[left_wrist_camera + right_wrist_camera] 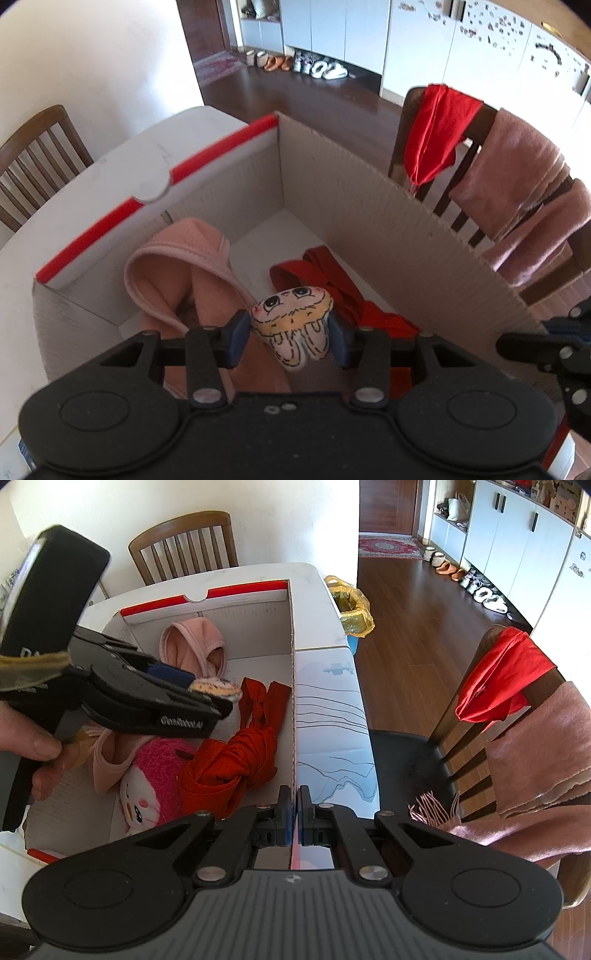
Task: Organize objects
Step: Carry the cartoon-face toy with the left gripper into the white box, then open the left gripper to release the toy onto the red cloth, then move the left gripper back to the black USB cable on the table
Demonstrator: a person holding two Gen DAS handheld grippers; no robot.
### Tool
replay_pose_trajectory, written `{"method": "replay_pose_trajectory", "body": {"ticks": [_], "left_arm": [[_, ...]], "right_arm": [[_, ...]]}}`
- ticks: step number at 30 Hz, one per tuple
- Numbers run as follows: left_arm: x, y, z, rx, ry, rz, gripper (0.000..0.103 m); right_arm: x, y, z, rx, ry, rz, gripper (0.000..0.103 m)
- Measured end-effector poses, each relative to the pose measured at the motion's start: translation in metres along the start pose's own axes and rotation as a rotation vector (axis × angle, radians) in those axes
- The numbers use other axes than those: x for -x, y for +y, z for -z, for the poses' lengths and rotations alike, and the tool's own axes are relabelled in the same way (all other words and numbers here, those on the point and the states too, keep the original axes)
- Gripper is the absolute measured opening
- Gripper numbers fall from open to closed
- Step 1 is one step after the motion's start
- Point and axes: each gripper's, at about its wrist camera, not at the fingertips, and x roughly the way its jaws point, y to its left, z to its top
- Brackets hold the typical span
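Holding cupcake plush (291,321) | left claw (291,334) | above box (332,192), red cloth (354,295)

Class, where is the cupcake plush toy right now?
The cupcake plush toy is clamped in the left gripper, above the open box, between pink cloth and red cloth.

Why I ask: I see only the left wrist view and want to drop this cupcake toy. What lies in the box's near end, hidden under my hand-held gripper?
Observer: A pink plush toy with a face lies there, between the pink garment and the knotted red cloth.
Operator: And the right hand-held gripper? I see just its edge.
Observer: The right hand-held gripper looks shut on the rim of the box wall.
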Motion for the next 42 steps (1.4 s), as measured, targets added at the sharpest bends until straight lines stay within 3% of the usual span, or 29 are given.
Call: {"method": "replay_pose_trajectory", "body": {"ticks": [7, 11, 28, 42], "left_arm": [[-0.004, -0.001, 0.003, 0.014, 0.024, 0.012, 0.048], [0.005, 0.003, 0.006, 0.034, -0.009, 0.024, 0.067], [0.080, 0.009, 0.010, 0.133, -0.182, 0.038, 0.067], [0.131, 0.041, 0.052, 0.251, -0.255, -0.033, 0.067]], "right_arm": [[0.000, -0.001, 0.000, -0.003, 0.002, -0.002, 0.002], [0.000, -0.001, -0.001, -0.002, 0.001, -0.002, 0.002], [0.000, -0.003, 0.000, -0.002, 0.003, 0.001, 0.002], [0.000, -0.002, 0.000, 0.010, 0.004, 0.012, 0.002]]}}
